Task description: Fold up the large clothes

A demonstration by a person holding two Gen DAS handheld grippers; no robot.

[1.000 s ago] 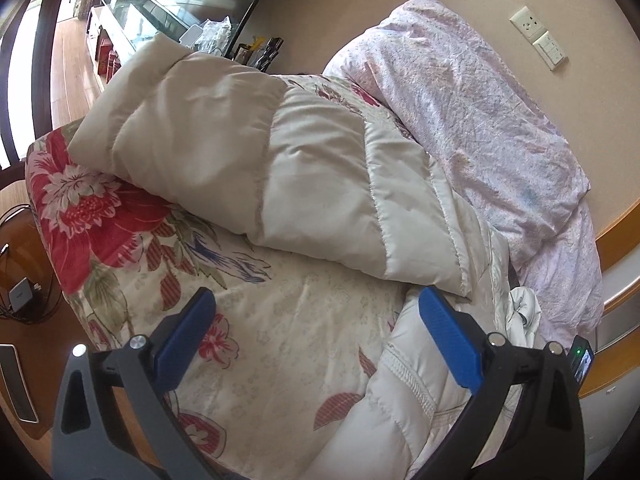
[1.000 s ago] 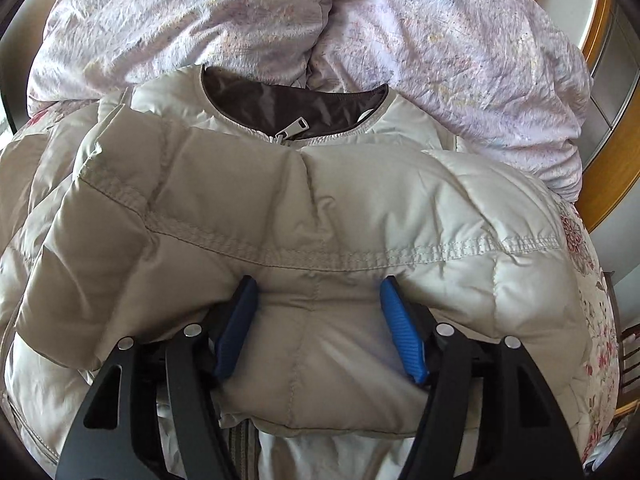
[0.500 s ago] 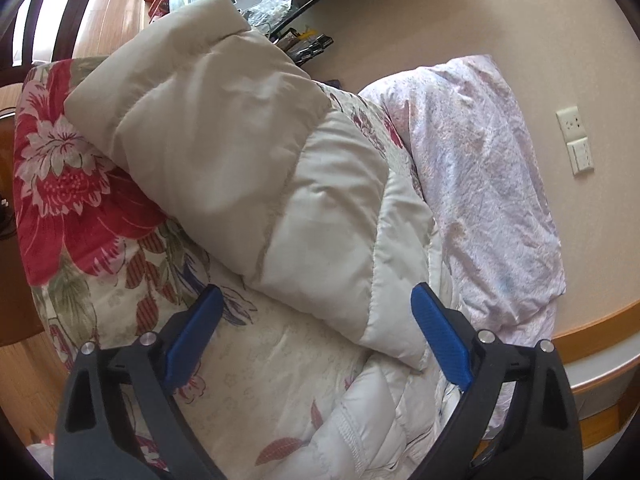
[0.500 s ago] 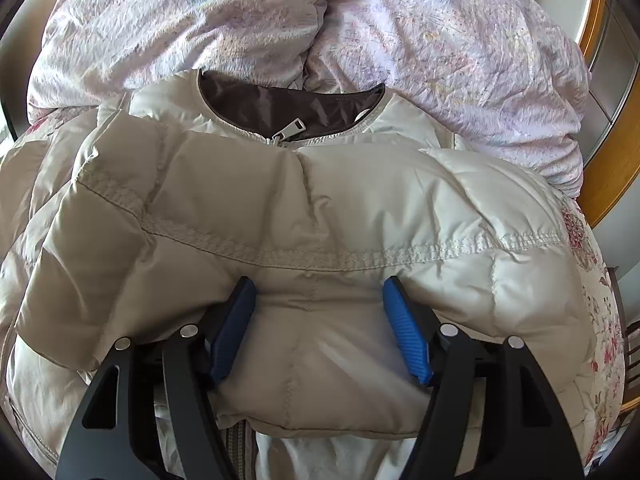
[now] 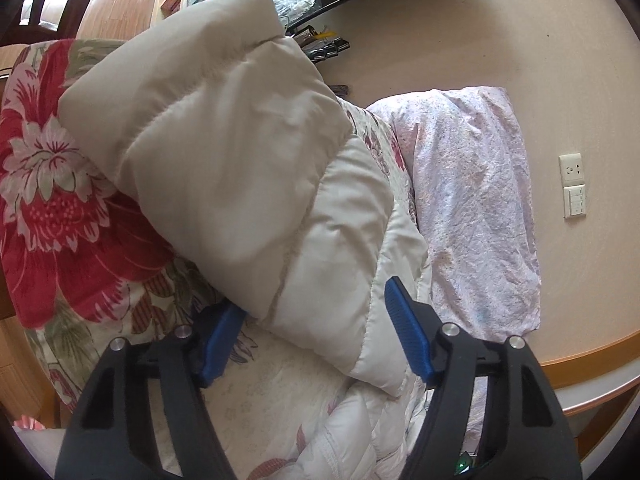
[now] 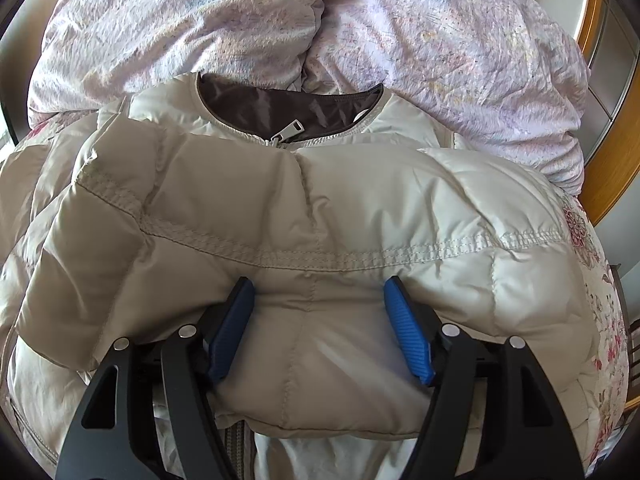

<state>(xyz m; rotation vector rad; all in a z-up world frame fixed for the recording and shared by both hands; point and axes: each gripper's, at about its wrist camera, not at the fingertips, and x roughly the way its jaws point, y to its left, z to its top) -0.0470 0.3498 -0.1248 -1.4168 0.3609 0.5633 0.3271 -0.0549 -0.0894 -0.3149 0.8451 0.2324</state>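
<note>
So the jacket (image 6: 320, 216) is spread over the bed (image 5: 60, 184), collar up near the pillows (image 6: 440, 40) at the head end, zipper pull (image 6: 289, 129) sitting right at the neck. One sleeve (image 6: 280, 240) is folded across the chest.

My right gripper (image 6: 320, 328) has its jaws about halfway apart, with the puffy end of that folded sleeve bulging between them; both blue pads are pressed into the fabric, so I've got hold of it.

My left gripper (image 5: 308, 336) is over at the other sleeve (image 5: 224, 152), which sticks out across the floral cover toward the bed's side edge. Those jaws have just been closing in, and the sleeve is between them now. The left pad is tucked under the sleeve's edge, the right pad sits against its top; can't tell if they're really squeezing.
</note>
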